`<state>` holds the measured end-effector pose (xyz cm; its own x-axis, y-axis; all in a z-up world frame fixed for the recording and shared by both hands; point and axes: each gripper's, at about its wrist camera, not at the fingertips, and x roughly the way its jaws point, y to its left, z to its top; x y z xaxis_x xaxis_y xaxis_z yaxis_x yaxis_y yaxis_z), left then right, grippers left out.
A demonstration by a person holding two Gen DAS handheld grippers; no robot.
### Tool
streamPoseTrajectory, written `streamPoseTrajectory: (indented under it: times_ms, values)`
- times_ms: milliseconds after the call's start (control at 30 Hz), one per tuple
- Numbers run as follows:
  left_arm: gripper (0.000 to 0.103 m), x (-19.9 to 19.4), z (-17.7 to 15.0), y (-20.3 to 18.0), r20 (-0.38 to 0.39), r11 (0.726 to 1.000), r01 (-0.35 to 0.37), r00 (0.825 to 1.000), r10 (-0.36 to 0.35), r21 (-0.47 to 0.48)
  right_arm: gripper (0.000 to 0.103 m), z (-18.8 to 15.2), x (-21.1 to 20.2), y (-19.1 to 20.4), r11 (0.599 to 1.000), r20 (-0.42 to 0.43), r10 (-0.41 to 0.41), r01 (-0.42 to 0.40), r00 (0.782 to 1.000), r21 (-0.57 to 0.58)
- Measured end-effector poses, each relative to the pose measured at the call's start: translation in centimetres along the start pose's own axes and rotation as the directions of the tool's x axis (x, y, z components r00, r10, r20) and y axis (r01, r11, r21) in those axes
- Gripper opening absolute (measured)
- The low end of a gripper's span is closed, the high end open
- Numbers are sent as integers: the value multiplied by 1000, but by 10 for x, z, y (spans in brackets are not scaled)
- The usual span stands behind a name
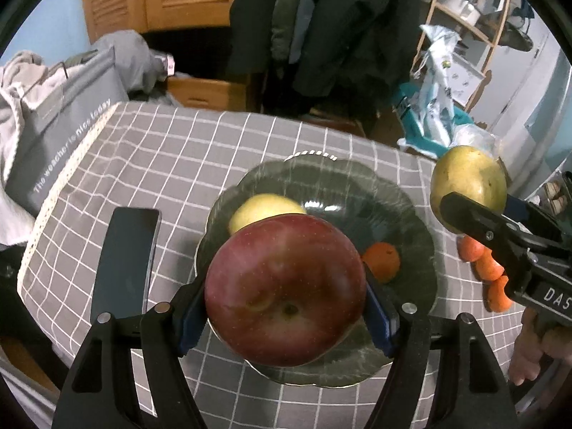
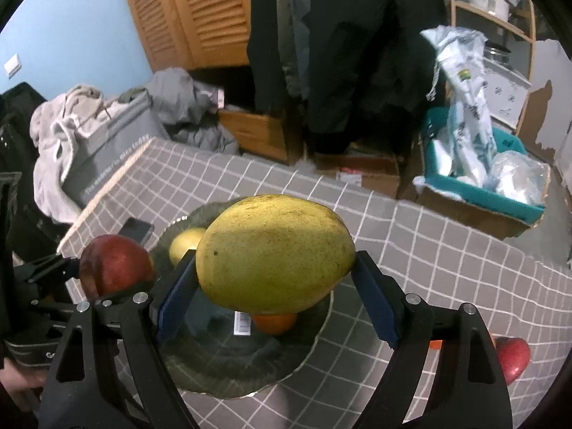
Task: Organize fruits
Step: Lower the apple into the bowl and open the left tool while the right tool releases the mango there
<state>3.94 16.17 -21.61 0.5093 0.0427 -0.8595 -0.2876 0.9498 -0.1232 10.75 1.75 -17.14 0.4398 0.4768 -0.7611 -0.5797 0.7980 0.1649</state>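
Plainly, both hands are carrying fruit toward the same dish, which is why each piece hangs in the air above it and not on the tabletop [image 1: 150,150]. The left gripper [image 1: 286,304] is clenched on a red apple [image 1: 284,289], its blue pads pressing the fruit's two sides, with the apple poised over the near part of the dark glass plate [image 1: 357,186]. The right gripper [image 2: 275,286] grasps a yellow-green mango [image 2: 275,254] across its long axis, a sensible hold for an oblong fruit, and it hangs over the plate's middle in the right wrist view. Already on the plate lie a pale yellow fruit [image 1: 262,209] toward the far left and a small orange [image 1: 382,259] toward the right, so free glass remains mostly at the near side and centre, where I judge the two carried fruits are headed. Still on the cloth, just beside the plate's right rim, are several small orange-red fruits [image 1: 486,268], and another red apple [image 2: 513,357] sits further right, all yet to be gathered. A dark phone [image 1: 125,261] lies on the cloth left of the plate, clear of the path.
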Motion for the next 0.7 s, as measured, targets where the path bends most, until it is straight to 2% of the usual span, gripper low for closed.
streamPoseTrajectory:
  times_ms: [433, 700]
  values:
    - [76, 47, -13, 16, -129, 999, -22, 992, 18, -31, 84, -4, 42, 11, 999, -92, 43, -44, 995, -13]
    - [76, 59, -11, 20, -166, 999, -23, 986, 14, -48, 84, -7, 60, 12, 998, -142, 53, -55, 988, -10]
